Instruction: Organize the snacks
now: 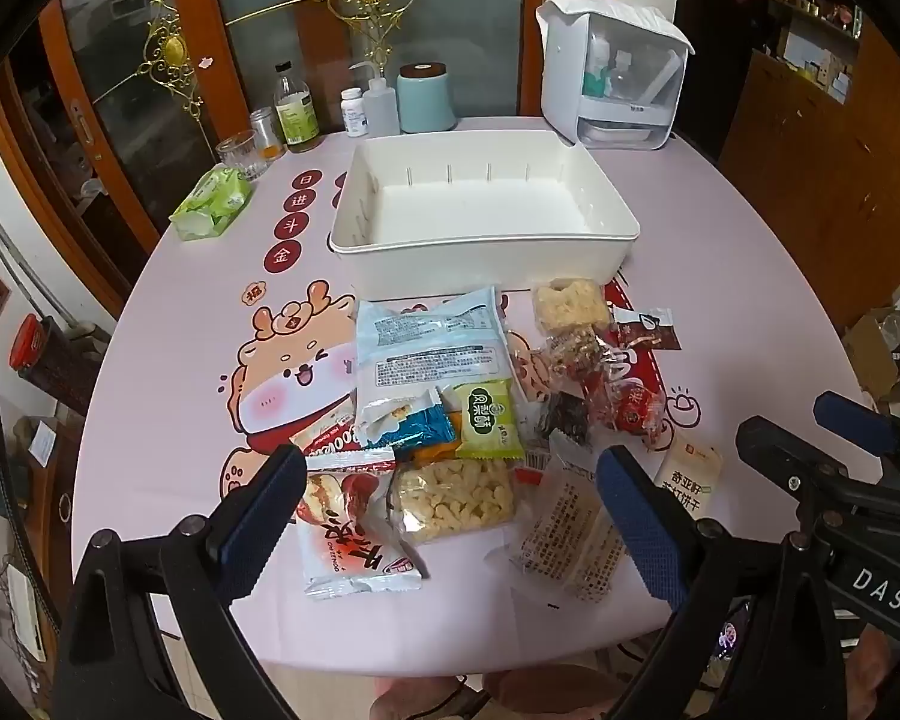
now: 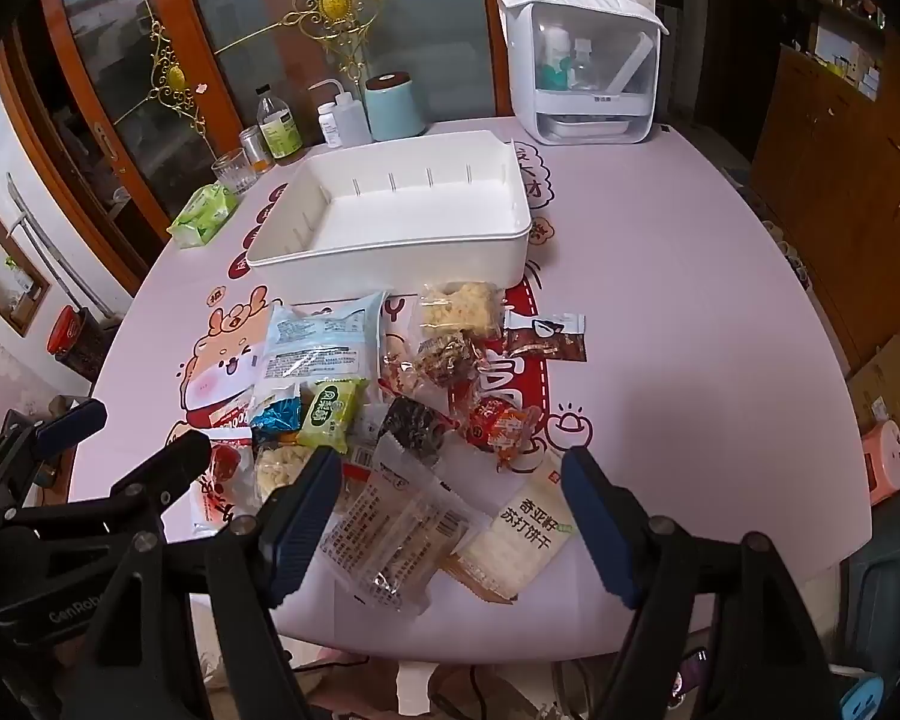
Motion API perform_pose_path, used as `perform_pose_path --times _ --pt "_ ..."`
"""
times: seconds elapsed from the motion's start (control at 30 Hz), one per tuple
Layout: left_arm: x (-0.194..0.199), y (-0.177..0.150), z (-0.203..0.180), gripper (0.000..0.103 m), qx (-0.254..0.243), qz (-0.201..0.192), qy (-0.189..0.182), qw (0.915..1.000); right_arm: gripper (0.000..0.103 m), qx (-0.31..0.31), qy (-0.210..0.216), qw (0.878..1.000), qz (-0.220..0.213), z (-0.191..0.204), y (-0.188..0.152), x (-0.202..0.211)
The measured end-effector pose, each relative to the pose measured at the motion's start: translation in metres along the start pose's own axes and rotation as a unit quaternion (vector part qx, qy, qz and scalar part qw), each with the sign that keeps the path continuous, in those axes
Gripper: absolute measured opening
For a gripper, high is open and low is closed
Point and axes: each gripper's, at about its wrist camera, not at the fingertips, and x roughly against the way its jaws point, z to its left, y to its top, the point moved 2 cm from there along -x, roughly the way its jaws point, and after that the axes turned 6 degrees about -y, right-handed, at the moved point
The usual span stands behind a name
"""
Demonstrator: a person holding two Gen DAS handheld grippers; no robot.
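Several snack packets lie in a pile on the pink table (image 1: 168, 396), in front of an empty white bin (image 1: 486, 204), which also shows in the right wrist view (image 2: 390, 204). The pile includes a pale blue bag (image 1: 429, 342), a green packet (image 1: 486, 420), a puffed-rice packet (image 1: 456, 498) and a red-and-white packet (image 1: 354, 528). My left gripper (image 1: 450, 516) is open above the pile's near edge. My right gripper (image 2: 450, 516) is open over a clear cracker packet (image 2: 396, 534) and a white soda-cracker packet (image 2: 522, 534). Neither holds anything.
Along the far table edge stand a green tissue pack (image 1: 213, 204), a glass (image 1: 241, 153), bottles (image 1: 294, 111), a teal canister (image 1: 426, 99) and a white dispenser box (image 1: 612, 72). Wooden cabinets stand to the right.
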Motion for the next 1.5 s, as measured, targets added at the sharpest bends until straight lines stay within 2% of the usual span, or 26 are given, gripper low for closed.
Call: perform_pose_path --times 1.5 --pt "0.0045 0.0009 0.0052 0.097 0.009 0.002 -0.005 0.9999 0.076 0.005 0.003 1.000 0.001 0.0030 -0.0027 0.0016"
